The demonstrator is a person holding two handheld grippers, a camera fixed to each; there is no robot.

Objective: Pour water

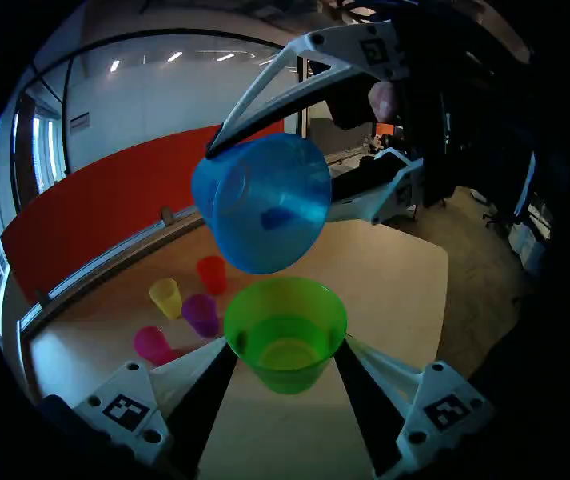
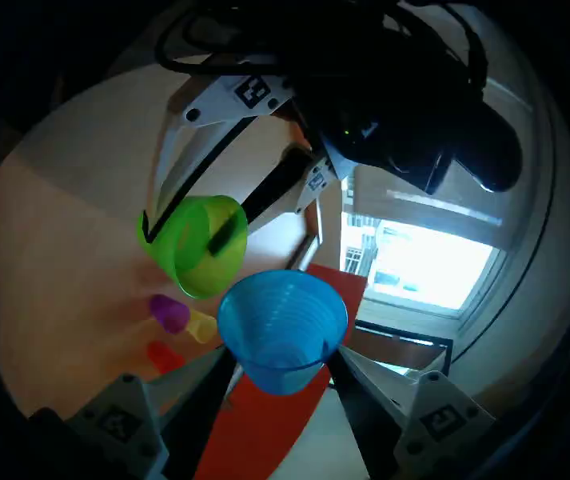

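In the left gripper (image 1: 286, 346) a green cup (image 1: 286, 328), just above it a tilted blue cup (image 1: 262, 204) in the right gripper (image 1: 269, 186)

Pale wooden surface (image 1: 396, 272) out ahead, and a long red wall panel (image 1: 101, 200) runs behind it with a pale wall (image 1: 165, 104) above. Ceiling strip lights (image 1: 174, 56) are lit. Tall windows (image 1: 41, 148) sit at the left edge, greyish floor (image 1: 484, 280) off right. In the right gripper view, a bright window (image 2: 420, 268) blazes with daylight.
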